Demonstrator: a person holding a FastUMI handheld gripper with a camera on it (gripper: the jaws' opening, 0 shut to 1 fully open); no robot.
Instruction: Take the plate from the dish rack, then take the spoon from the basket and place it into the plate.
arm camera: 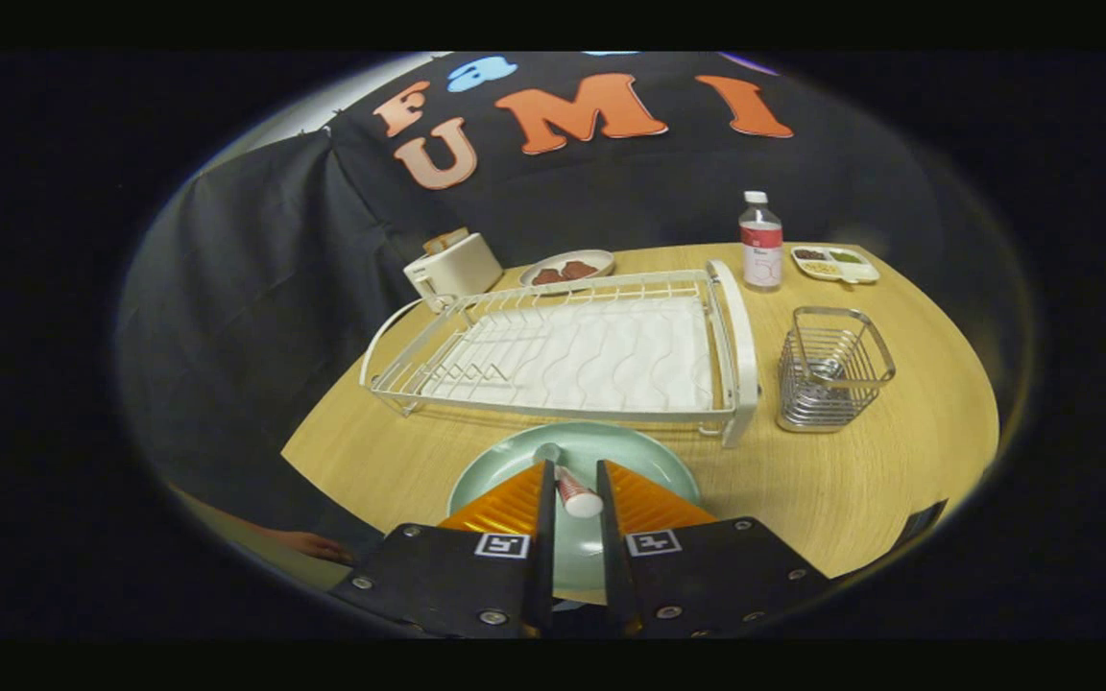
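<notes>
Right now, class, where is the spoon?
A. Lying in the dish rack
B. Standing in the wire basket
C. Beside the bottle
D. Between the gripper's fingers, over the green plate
D: the spoon sits between the fingers of the gripper, its handle end toward the camera and its bowl over the green plate, which lies on the table in front of the dish rack.

1 dish rack [572,355], 1 basket [831,369], 1 green plate [654,459], 1 spoon [574,491], 1 bottle [761,242], 1 toaster [454,269], 1 food dish [567,268], 1 divided tray [835,264].
</notes>
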